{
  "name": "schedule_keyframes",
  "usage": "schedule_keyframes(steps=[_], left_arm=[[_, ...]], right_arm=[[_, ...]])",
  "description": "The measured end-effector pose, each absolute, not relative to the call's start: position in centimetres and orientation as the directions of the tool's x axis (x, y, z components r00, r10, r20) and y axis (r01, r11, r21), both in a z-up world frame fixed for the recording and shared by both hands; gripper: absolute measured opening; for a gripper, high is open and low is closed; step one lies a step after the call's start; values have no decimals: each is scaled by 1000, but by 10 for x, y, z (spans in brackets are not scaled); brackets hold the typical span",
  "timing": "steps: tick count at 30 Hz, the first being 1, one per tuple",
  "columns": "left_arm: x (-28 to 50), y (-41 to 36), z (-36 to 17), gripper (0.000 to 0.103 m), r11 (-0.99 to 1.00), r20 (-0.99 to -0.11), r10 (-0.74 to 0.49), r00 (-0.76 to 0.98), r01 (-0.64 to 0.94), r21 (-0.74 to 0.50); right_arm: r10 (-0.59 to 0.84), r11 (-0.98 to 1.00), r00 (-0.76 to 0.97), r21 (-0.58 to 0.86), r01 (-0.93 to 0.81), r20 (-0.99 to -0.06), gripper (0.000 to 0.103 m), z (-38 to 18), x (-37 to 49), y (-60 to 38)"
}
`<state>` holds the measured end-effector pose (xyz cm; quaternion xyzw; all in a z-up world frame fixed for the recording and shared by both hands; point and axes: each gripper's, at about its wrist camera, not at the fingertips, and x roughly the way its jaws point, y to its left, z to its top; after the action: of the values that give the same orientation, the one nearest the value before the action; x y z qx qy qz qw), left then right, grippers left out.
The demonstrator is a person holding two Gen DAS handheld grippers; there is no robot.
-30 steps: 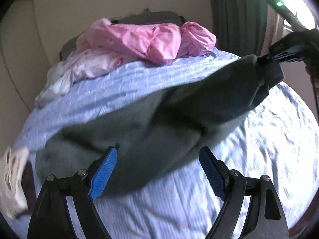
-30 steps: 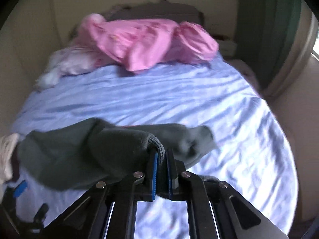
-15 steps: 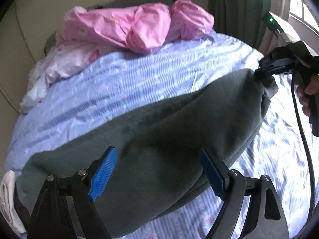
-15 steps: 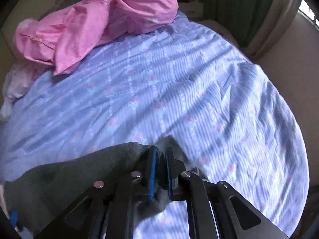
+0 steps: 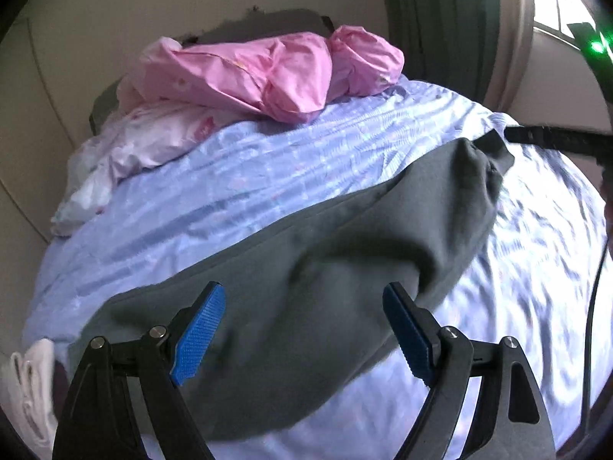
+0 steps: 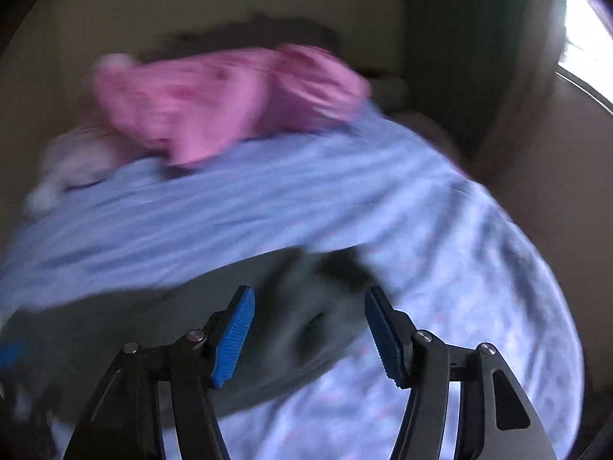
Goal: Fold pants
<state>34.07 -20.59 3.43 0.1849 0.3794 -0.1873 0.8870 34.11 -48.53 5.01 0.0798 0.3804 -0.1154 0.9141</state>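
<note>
Dark grey-green pants [image 5: 306,268] lie in a long band across the lavender-blue bed sheet [image 5: 237,176]. My left gripper [image 5: 302,329] hovers open over their near half, blue pads wide apart and touching nothing. In the left wrist view my right gripper [image 5: 515,136] shows as a black tip at the pants' far right end. In the blurred right wrist view the right gripper [image 6: 308,337] has its jaws opening; the pants [image 6: 283,306] lie loose below and between the pads, which do not press on them.
A pink bedding pile [image 5: 268,73] and pale pillows [image 5: 153,142] lie at the bed's head. White cloth [image 5: 30,383] sits at the near left edge. A green curtain [image 5: 440,30] and bright window stand at the right, where a black cable [image 5: 594,326] hangs.
My right gripper has opened and let go of the pants' end, which now rests on the sheet. The left gripper has stayed open above the pants, shifting a little sideways.
</note>
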Motion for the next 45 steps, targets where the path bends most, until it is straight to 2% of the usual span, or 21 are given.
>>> schedule_keyframes(steps=[3, 7, 11, 16, 21, 25, 27, 30, 32, 36, 37, 38, 43, 45], left_arm=[[314, -163, 40, 89, 868, -739, -193, 646, 464, 179], [280, -114, 29, 90, 869, -751, -165, 639, 454, 196], [259, -85, 3, 90, 858, -762, -132, 634, 458, 232], [244, -73, -27, 89, 825, -743, -159, 650, 501, 262], [242, -94, -49, 89, 762, -714, -204, 670, 567, 314], [253, -116, -67, 76, 732, -699, -167, 695, 563, 384], [263, -124, -76, 74, 729, -702, -151, 696, 558, 396], [275, -131, -84, 67, 743, -735, -173, 656, 577, 340], [278, -138, -87, 66, 741, -712, -157, 684, 558, 372], [290, -149, -97, 56, 741, -711, -115, 694, 536, 404], [294, -148, -96, 46, 751, -716, -110, 690, 530, 395], [298, -146, -95, 42, 759, -724, -112, 680, 529, 379], [333, -107, -62, 23, 841, -807, -293, 512, 540, 37], [354, -92, -50, 23, 858, -820, -350, 453, 506, -87]], right_arm=[[5, 992, 710, 94, 87, -704, 60, 51, 307, -431], [186, 981, 678, 179, -80, -711, 60, 32, 280, -371], [261, 962, 638, 142, -233, -724, 60, 7, 268, -316], [303, 925, 515, 117, -362, -802, 60, -34, 271, -259], [286, 931, 488, 120, -344, -825, 59, -56, 280, -245], [255, 946, 465, 119, -300, -848, 59, -67, 283, -255], [226, 952, 469, 91, -292, -854, 59, -71, 280, -259], [215, 955, 466, 85, -284, -858, 59, -75, 282, -264], [225, 958, 458, 109, -265, -860, 59, -77, 285, -270], [244, 958, 453, 139, -252, -858, 59, -79, 289, -274], [247, 957, 452, 142, -253, -857, 59, -79, 290, -274], [249, 956, 453, 144, -255, -856, 59, -78, 289, -274], [283, 946, 459, 165, -280, -842, 59, -74, 287, -274], [314, 934, 460, 184, -306, -831, 59, -70, 288, -271]])
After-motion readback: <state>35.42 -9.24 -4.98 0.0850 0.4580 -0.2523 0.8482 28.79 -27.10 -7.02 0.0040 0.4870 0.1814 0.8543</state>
